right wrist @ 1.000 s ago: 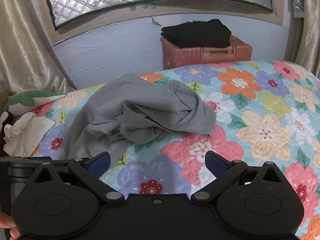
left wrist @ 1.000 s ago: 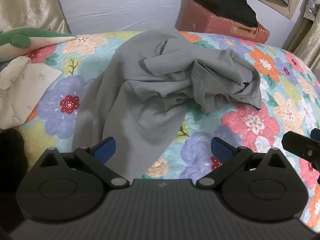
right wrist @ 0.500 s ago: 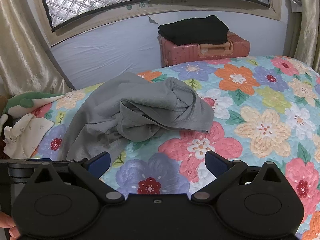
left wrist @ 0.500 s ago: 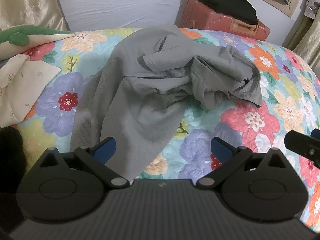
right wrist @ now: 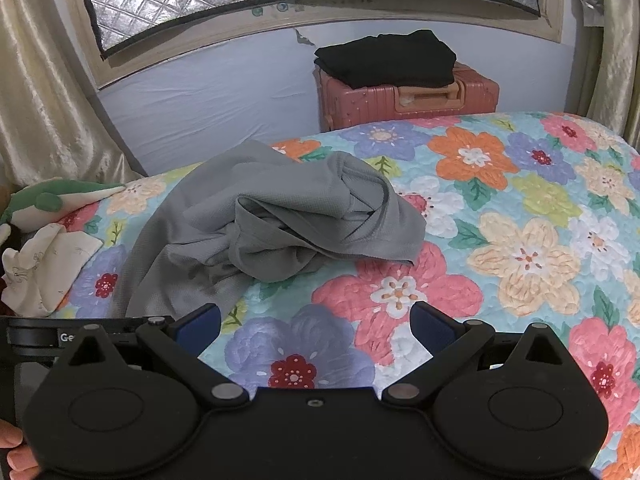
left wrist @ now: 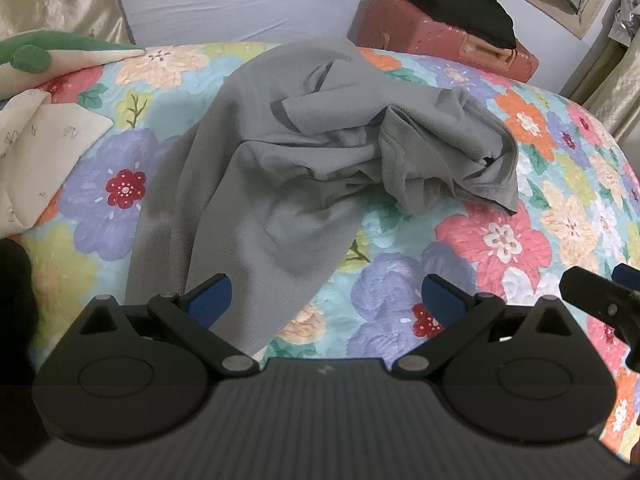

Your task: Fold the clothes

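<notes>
A crumpled grey garment (left wrist: pixel 304 168) lies in a heap on the floral quilt (left wrist: pixel 500 240). It also shows in the right wrist view (right wrist: pixel 280 224), left of centre. My left gripper (left wrist: pixel 326 296) is open and empty, with the garment's near hem between its blue fingertips (left wrist: pixel 210 294). My right gripper (right wrist: pixel 316 326) is open and empty, above the quilt, near and right of the garment. Part of the right gripper shows at the right edge of the left wrist view (left wrist: pixel 600 304).
A pink suitcase (right wrist: pixel 408 96) with folded black clothes (right wrist: pixel 384 58) stands beyond the bed's far edge. A green and cream plush toy (left wrist: pixel 48 60) and a cream cloth (left wrist: pixel 36 160) lie at the left. Gold curtains (right wrist: pixel 36 92) hang at both sides.
Both grippers have moved slightly forward and lower toward the garment, which now looks larger. The garment has not moved. Both grippers stay open.
</notes>
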Action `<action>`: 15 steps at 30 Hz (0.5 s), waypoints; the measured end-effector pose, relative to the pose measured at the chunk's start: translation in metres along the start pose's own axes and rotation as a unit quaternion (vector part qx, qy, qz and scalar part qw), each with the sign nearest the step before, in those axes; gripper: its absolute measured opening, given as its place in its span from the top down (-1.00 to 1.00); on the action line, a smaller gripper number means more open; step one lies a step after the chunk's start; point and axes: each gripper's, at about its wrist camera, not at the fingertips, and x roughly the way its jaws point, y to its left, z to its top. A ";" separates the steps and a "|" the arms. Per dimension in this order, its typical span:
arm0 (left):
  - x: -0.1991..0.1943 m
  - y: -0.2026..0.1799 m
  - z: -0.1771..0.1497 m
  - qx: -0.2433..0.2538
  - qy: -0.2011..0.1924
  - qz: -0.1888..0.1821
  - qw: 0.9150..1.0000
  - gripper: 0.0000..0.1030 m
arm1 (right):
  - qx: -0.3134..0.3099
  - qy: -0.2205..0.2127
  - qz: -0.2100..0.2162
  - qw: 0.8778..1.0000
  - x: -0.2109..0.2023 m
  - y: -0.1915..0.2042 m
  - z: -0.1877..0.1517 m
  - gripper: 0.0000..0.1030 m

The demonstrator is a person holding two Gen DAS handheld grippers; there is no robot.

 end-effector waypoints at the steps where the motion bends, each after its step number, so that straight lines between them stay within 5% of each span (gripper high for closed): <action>1: 0.001 0.000 0.000 -0.001 0.001 0.000 1.000 -1.00 | 0.000 0.000 -0.001 1.000 0.001 0.000 0.000 -0.98; 11: 0.005 -0.003 0.000 0.003 0.004 -0.009 1.000 -1.00 | 0.009 0.006 0.004 1.000 0.012 -0.003 -0.001 -0.98; 15: 0.004 -0.006 0.002 0.015 -0.030 -0.003 0.999 -1.00 | 0.016 0.009 0.015 1.000 0.022 -0.006 -0.002 -0.98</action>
